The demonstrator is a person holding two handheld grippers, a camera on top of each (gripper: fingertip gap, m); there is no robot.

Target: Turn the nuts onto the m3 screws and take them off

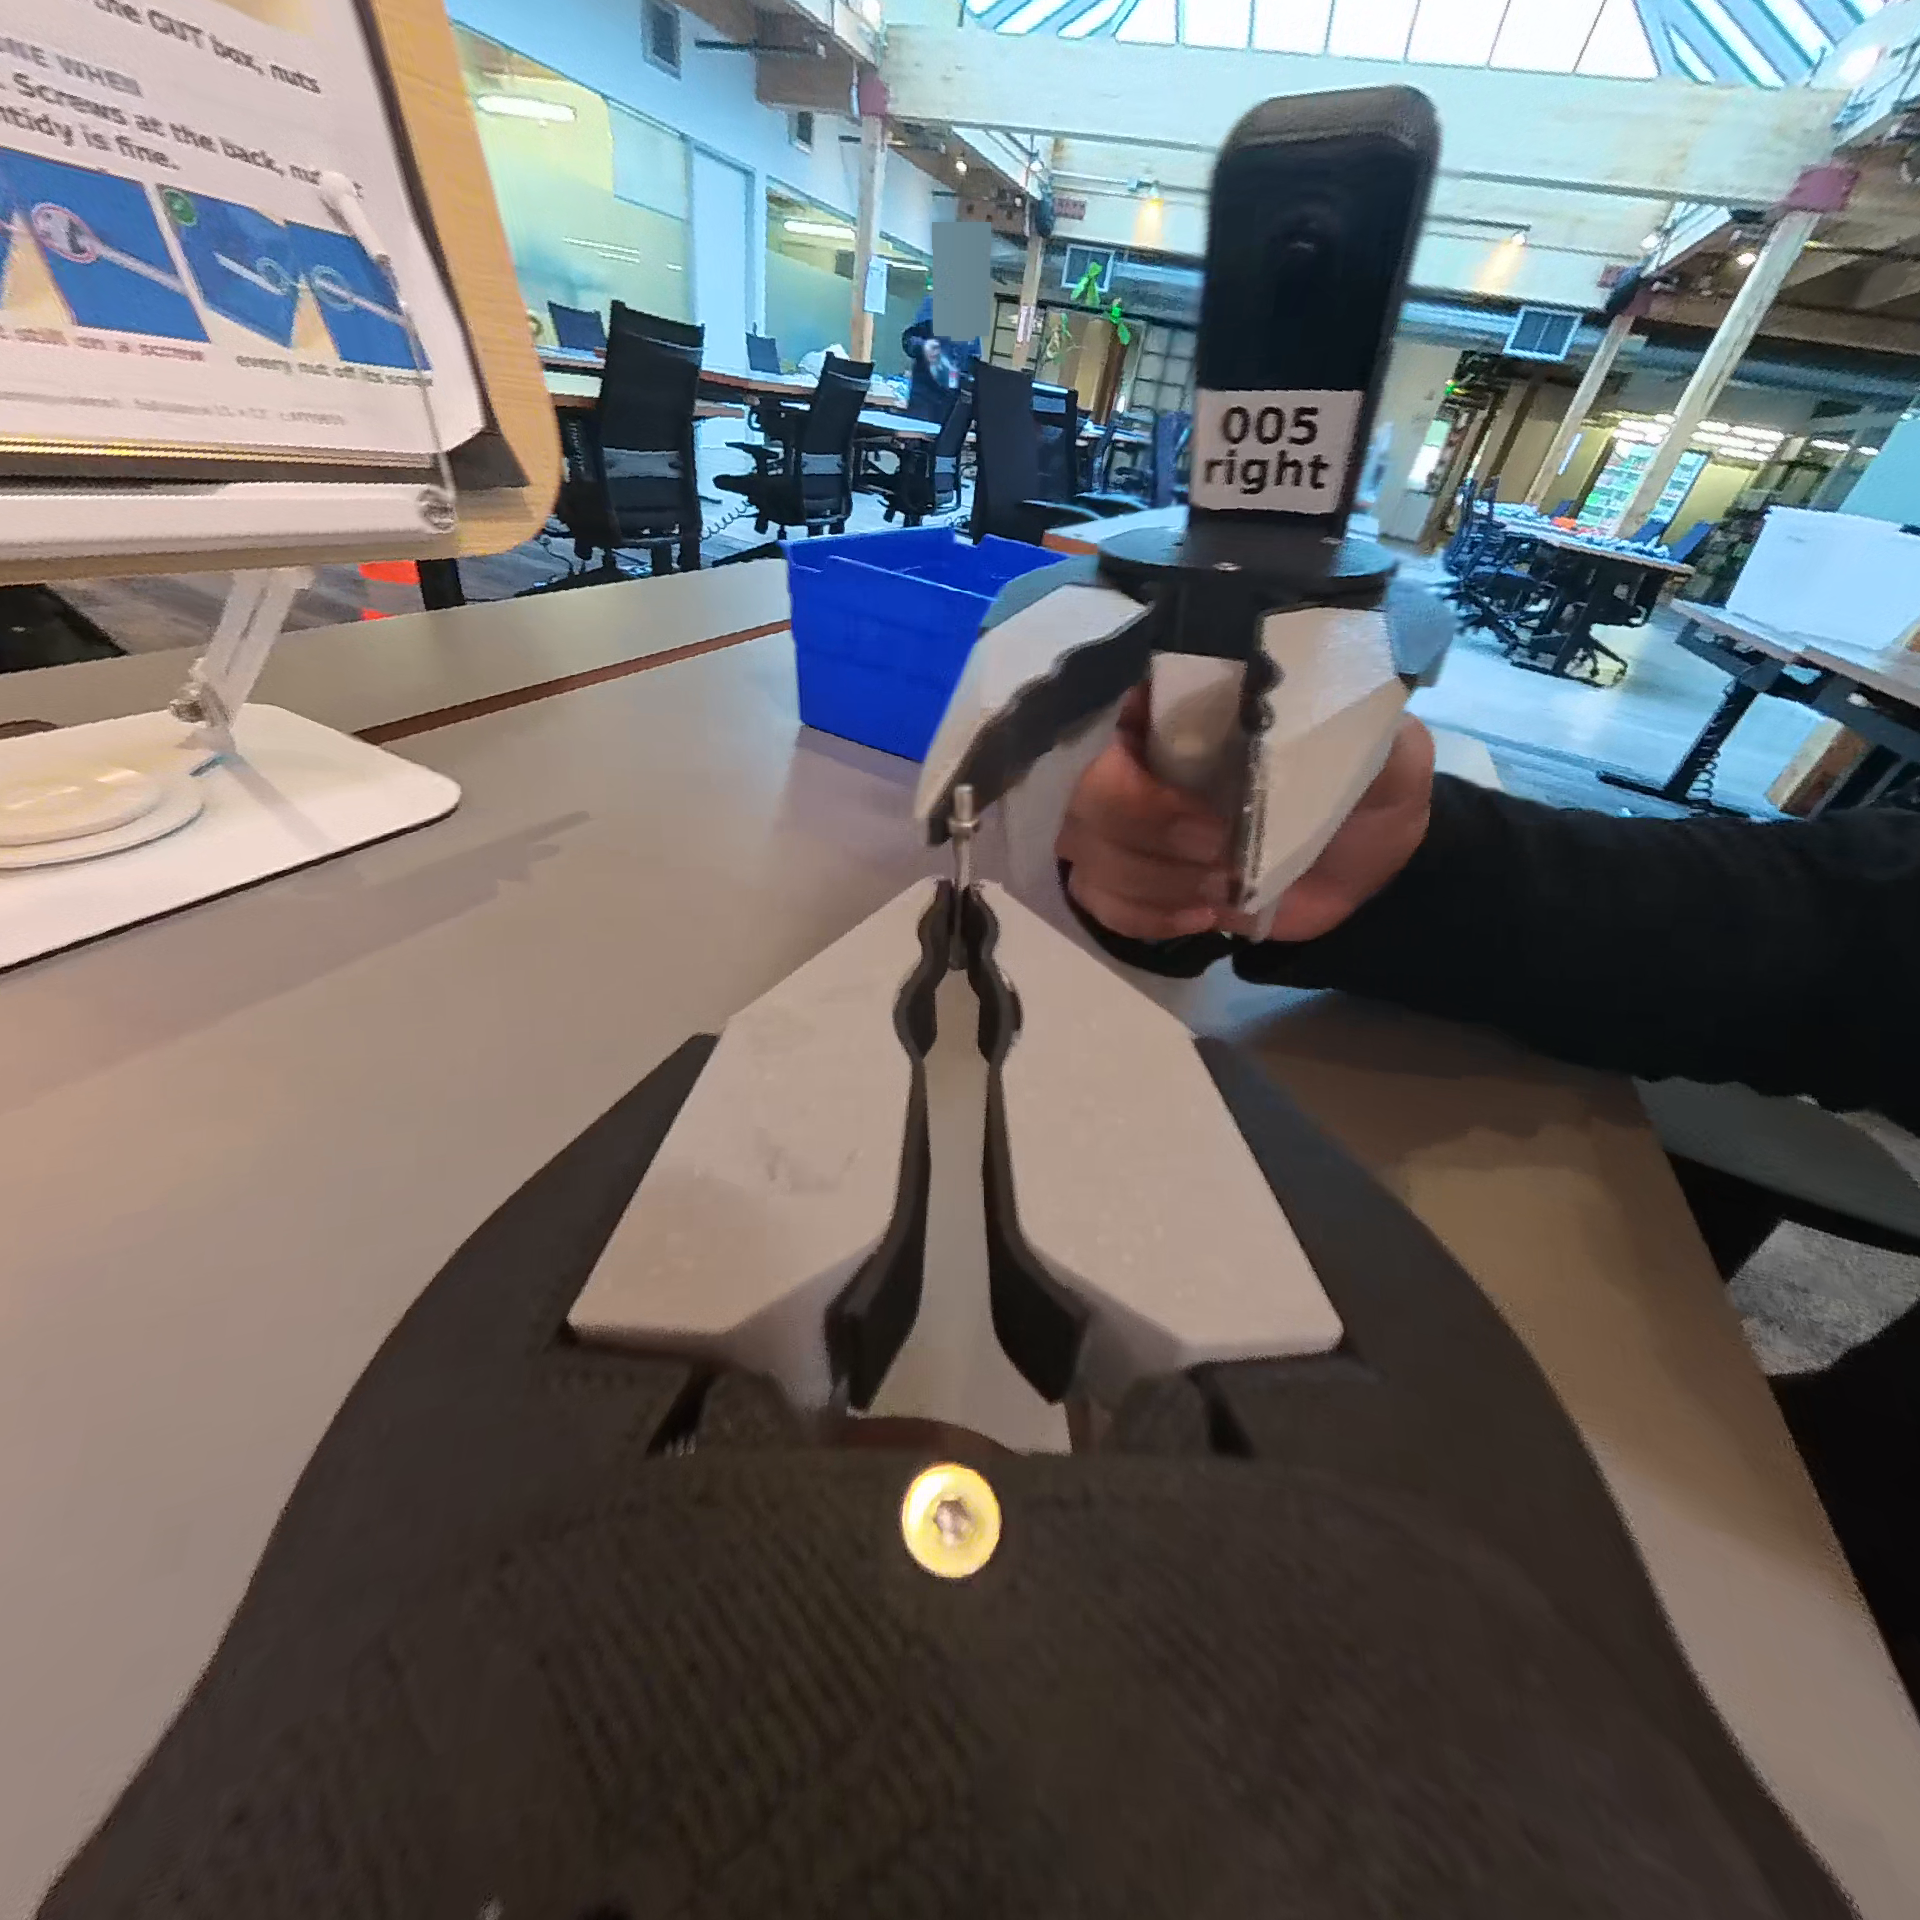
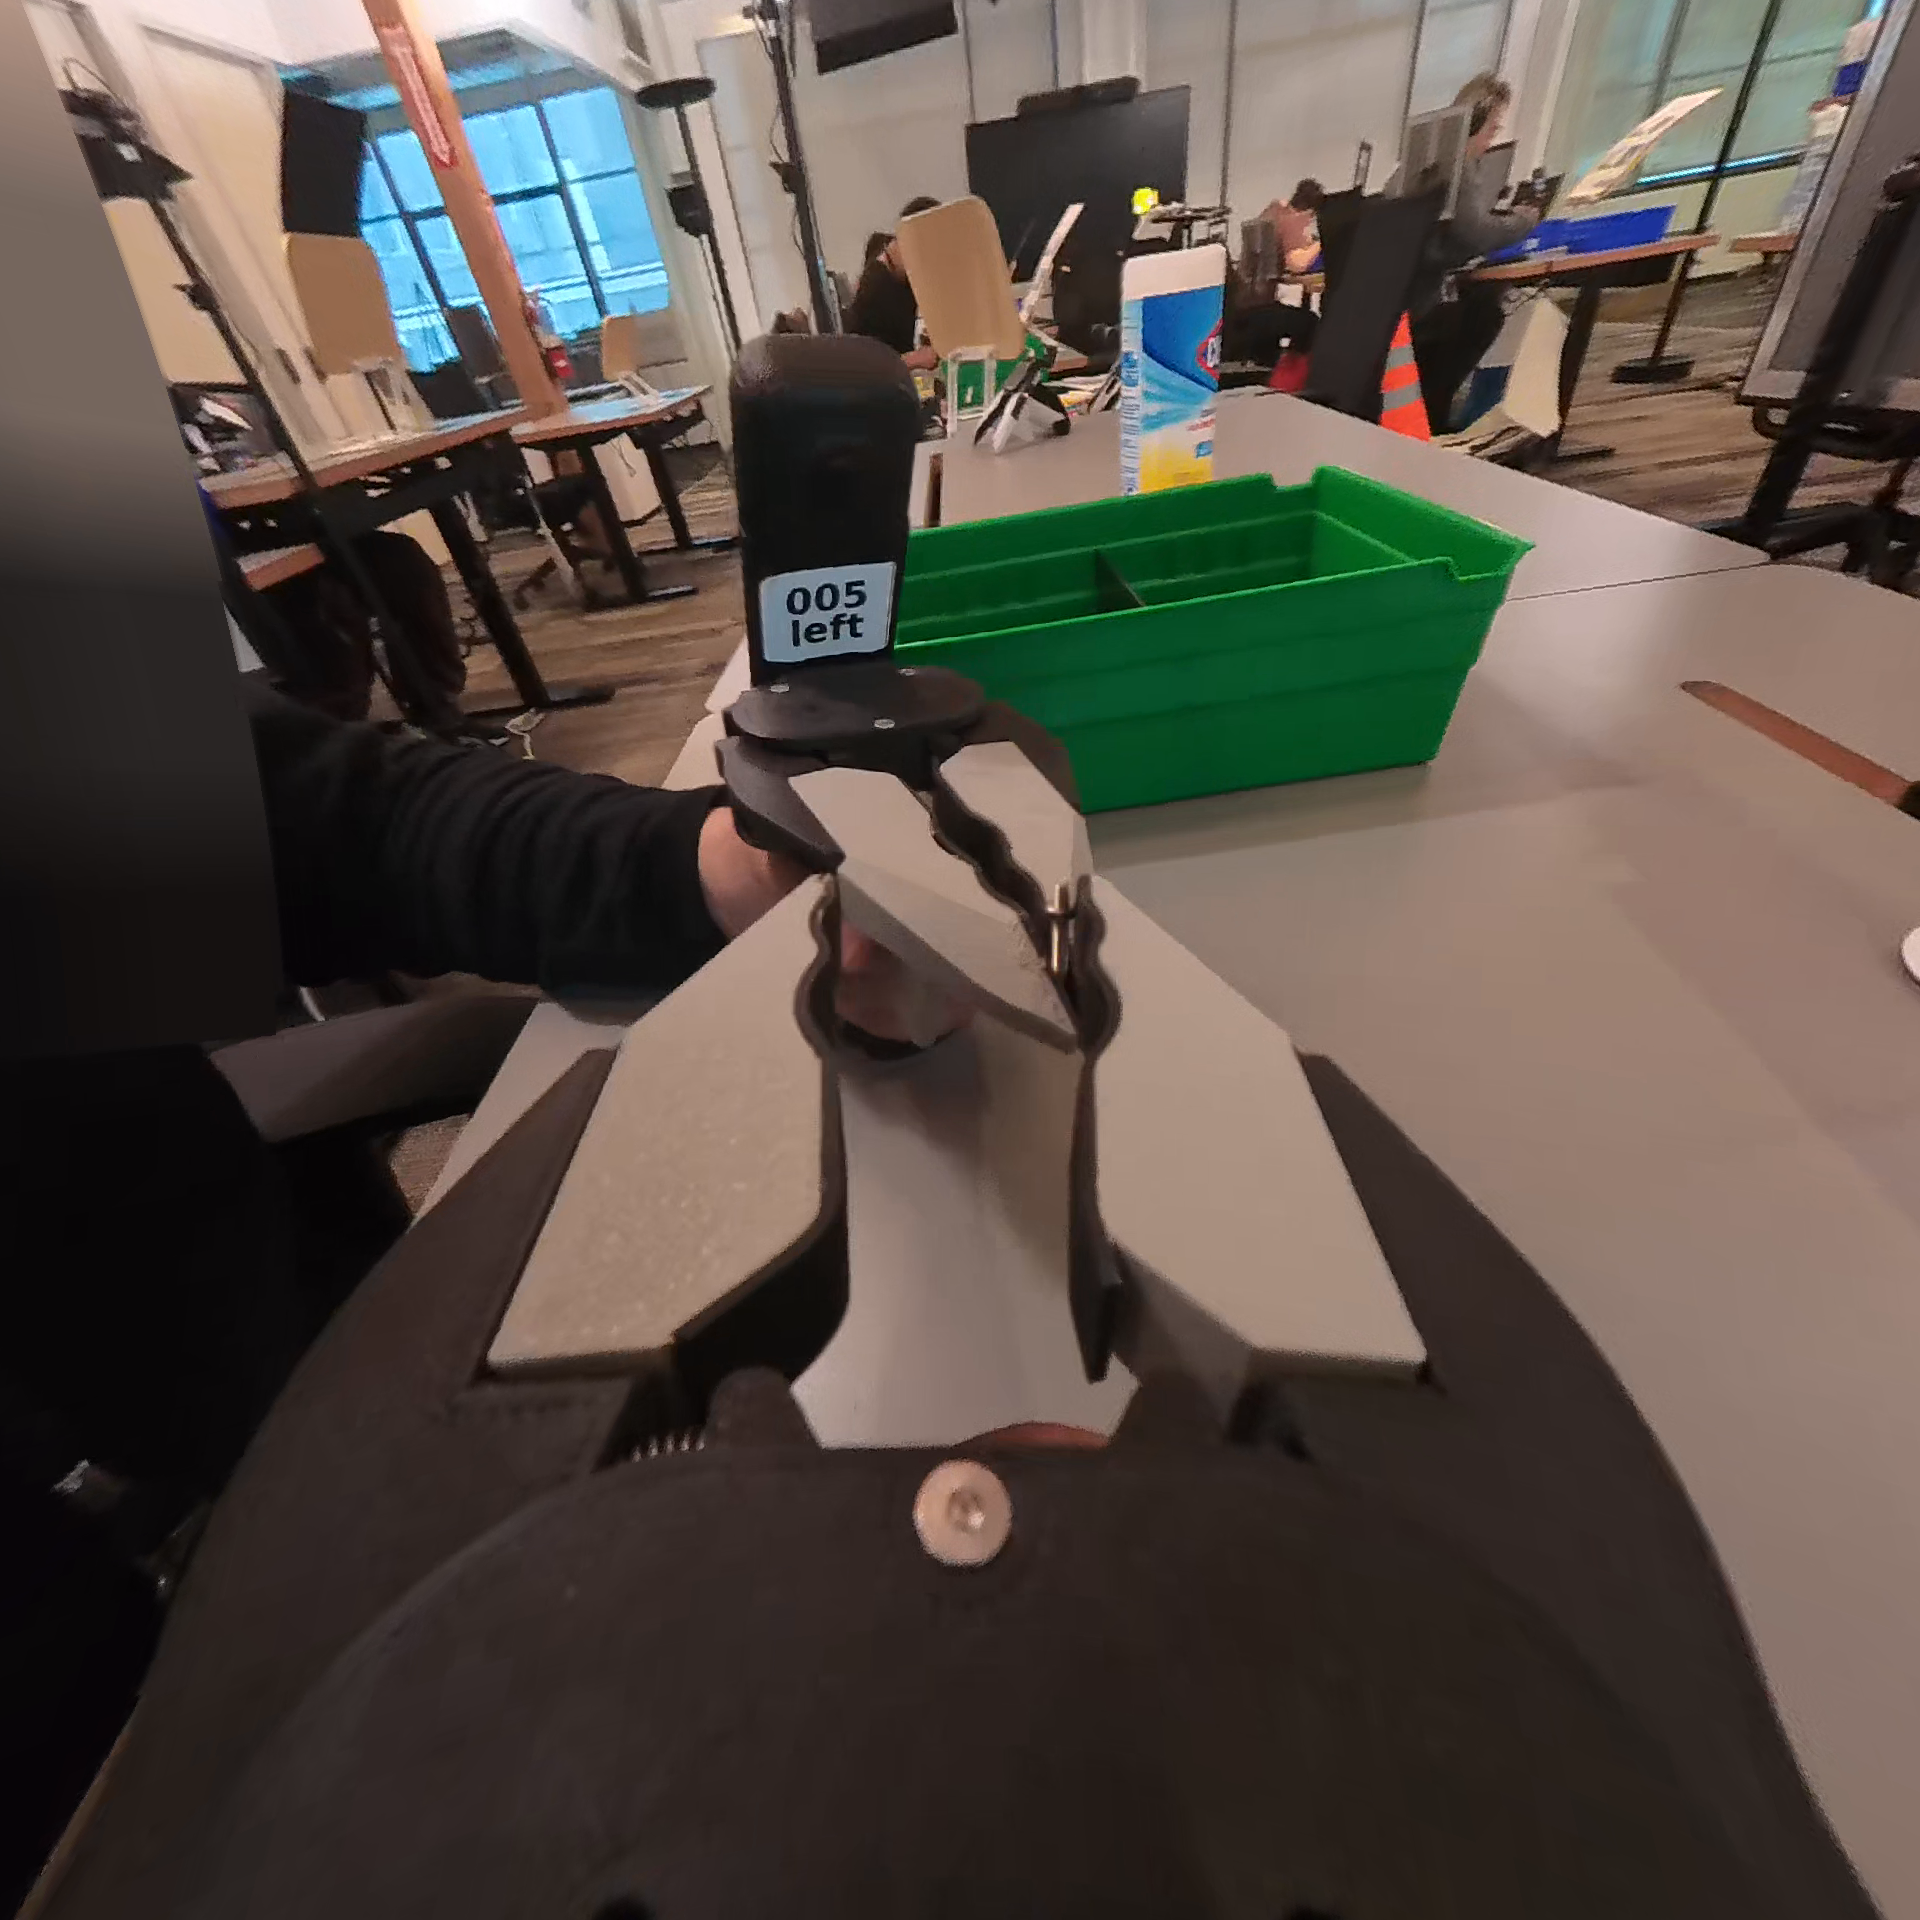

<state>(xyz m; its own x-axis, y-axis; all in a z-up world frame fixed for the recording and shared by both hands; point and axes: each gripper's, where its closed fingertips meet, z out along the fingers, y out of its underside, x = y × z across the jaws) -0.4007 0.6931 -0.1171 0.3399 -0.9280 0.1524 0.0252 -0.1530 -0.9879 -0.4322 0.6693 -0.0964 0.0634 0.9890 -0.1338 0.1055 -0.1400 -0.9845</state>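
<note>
Left gripper pinches upright screw; right gripper open beside it

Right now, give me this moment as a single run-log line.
left gripper: shut on screw, upright | nut: on screw | right gripper: open, fingers around screw tip | blue bin, green bin: on table

An open office lay behind the grey counter — rows of desks with black chairs, wooden posts, a skylight overhead and large windows giving daylight.
</note>
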